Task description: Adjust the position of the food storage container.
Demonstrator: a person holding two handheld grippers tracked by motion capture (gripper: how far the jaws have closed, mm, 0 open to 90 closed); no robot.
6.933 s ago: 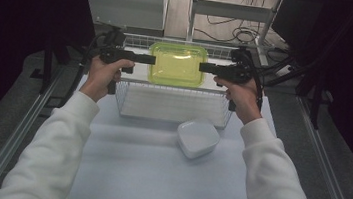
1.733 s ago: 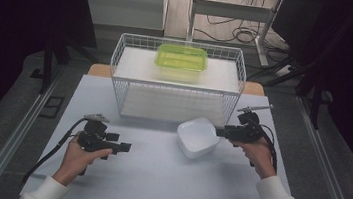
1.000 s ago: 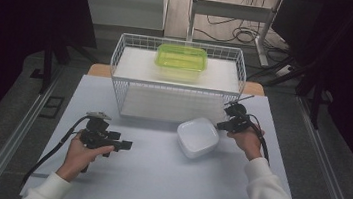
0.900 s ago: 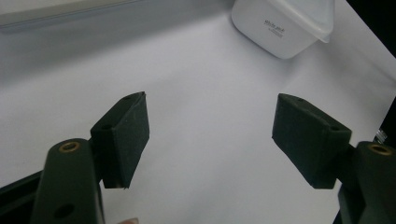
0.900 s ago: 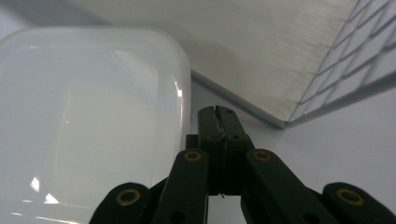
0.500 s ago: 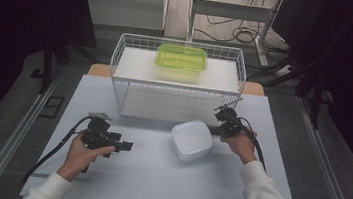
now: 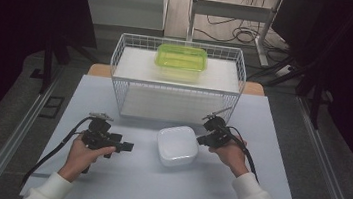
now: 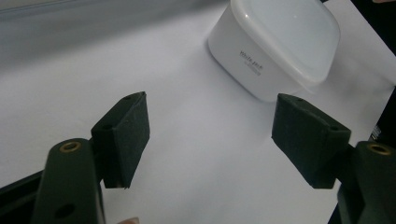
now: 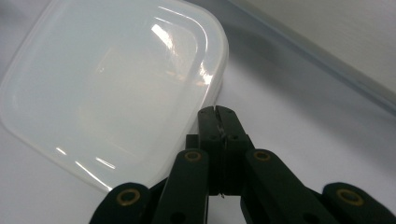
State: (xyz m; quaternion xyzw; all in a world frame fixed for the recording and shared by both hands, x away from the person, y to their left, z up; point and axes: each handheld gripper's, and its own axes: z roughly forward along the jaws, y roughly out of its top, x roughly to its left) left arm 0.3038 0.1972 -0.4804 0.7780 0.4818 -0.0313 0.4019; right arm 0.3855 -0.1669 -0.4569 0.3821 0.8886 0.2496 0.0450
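Lettering on white container (image 8: 275,44) unreadable; left hand-held gripper (image 8: 219,140) spread, right (image 9: 218,116) pressed together.

Left hand (image 7: 82,151) holds the left gripper (image 7: 126,147) low and level, jaws spread wide; right hand (image 7: 229,153) angles the right gripper (image 7: 199,141) inward, jaws pressed together

Looks like a lab recording station: a white table (image 7: 104,182) between metal rails (image 7: 13,146), dark curtains, cables (image 7: 232,33) across the floor.
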